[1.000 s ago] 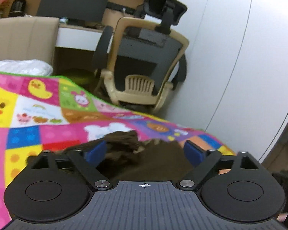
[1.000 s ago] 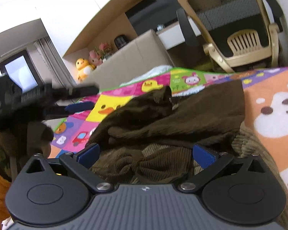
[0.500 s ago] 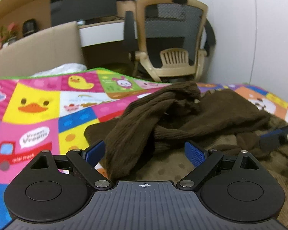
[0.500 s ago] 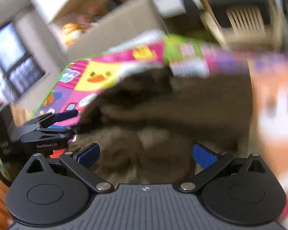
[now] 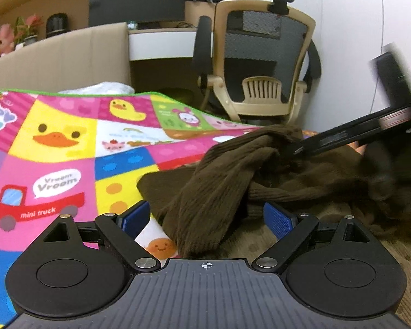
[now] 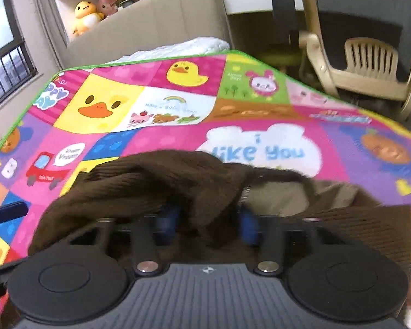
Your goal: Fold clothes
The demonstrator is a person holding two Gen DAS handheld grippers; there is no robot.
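A dark brown ribbed knit garment [image 5: 222, 189] lies crumpled on a colourful cartoon play mat [image 5: 68, 148]. My left gripper [image 5: 205, 219] is open, its blue pads on either side of a hanging fold near the garment's front edge, not touching it. The right gripper's black finger reaches into the garment's top in the left wrist view [image 5: 342, 137]. In the right wrist view the garment [image 6: 156, 181] drapes over my right gripper [image 6: 205, 222]; its blue pads have come in around a fold with a gap still between them.
A beige and black office chair [image 5: 260, 63] stands beyond the mat by a white wall. A cardboard panel [image 5: 60, 57], a desk with a monitor and plush toys are behind. A tan spotted fabric [image 5: 287, 241] lies under the garment.
My left gripper swung left and back, so the garment now lies ahead of it. My right gripper moved forward into the garment and its pads have narrowed around a fold.
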